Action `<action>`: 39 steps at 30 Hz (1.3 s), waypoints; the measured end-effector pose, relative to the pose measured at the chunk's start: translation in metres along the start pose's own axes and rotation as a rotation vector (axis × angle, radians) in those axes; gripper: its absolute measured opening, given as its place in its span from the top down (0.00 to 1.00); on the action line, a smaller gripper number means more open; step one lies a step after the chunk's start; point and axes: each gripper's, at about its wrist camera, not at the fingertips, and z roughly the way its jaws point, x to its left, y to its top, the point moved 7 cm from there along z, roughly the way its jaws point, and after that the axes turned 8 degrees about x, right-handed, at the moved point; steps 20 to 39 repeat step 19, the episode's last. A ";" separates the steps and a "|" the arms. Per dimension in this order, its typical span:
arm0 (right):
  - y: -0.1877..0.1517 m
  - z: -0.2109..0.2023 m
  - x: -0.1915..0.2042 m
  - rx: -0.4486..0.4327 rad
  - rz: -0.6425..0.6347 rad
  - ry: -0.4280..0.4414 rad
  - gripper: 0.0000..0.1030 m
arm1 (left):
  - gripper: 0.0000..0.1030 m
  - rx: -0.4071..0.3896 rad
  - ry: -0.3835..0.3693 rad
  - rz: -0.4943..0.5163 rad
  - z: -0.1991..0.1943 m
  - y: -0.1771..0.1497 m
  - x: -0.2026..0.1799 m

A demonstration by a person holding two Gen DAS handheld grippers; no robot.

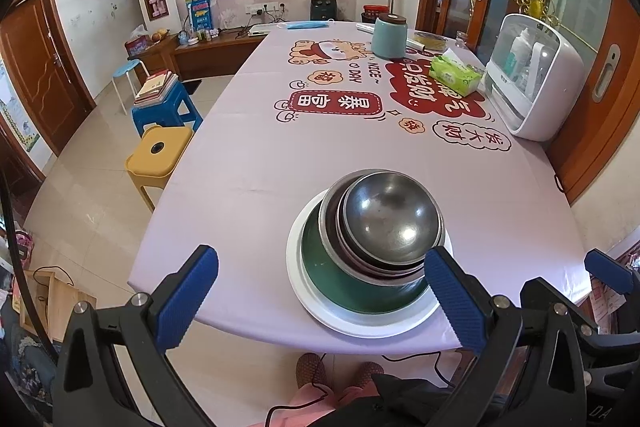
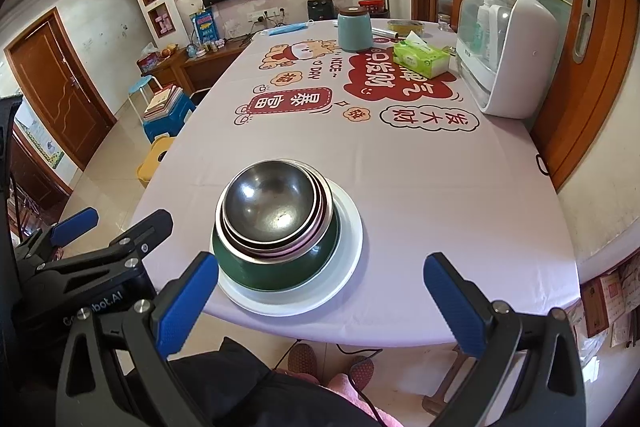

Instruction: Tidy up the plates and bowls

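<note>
A stack stands near the table's front edge: a white plate (image 1: 360, 319) (image 2: 344, 267) at the bottom, a green bowl (image 1: 352, 287) (image 2: 276, 271) on it, and nested steel bowls (image 1: 392, 219) (image 2: 272, 203) on top. My left gripper (image 1: 320, 295) is open, held off the table's front edge with its right pad beside the plate's rim. My right gripper (image 2: 320, 303) is open too, nothing between its fingers, just in front of the stack. The left gripper (image 2: 100, 227) also shows at the left of the right wrist view.
The table (image 1: 280, 167) carries a printed lilac cloth. Far back stand a teal jar (image 1: 389, 37), a green tissue pack (image 1: 456, 75) and a white cabinet box (image 1: 532, 83) at the right. Yellow (image 1: 160, 155) and blue stools (image 1: 168, 107) stand left of the table. A person's slippered feet (image 1: 312, 371) are below the front edge.
</note>
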 end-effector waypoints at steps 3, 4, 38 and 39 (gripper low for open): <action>0.002 0.000 -0.003 0.003 0.001 0.002 0.00 | 0.01 0.001 0.000 -0.001 0.000 0.000 0.000; 0.002 0.000 -0.003 0.002 0.000 0.002 0.00 | 0.01 0.002 0.001 -0.001 0.001 0.001 -0.001; 0.007 0.010 -0.010 0.032 -0.013 0.016 0.00 | 0.01 0.040 0.010 -0.016 0.012 0.000 -0.005; 0.007 0.010 -0.010 0.032 -0.013 0.016 0.00 | 0.01 0.040 0.010 -0.016 0.012 0.000 -0.005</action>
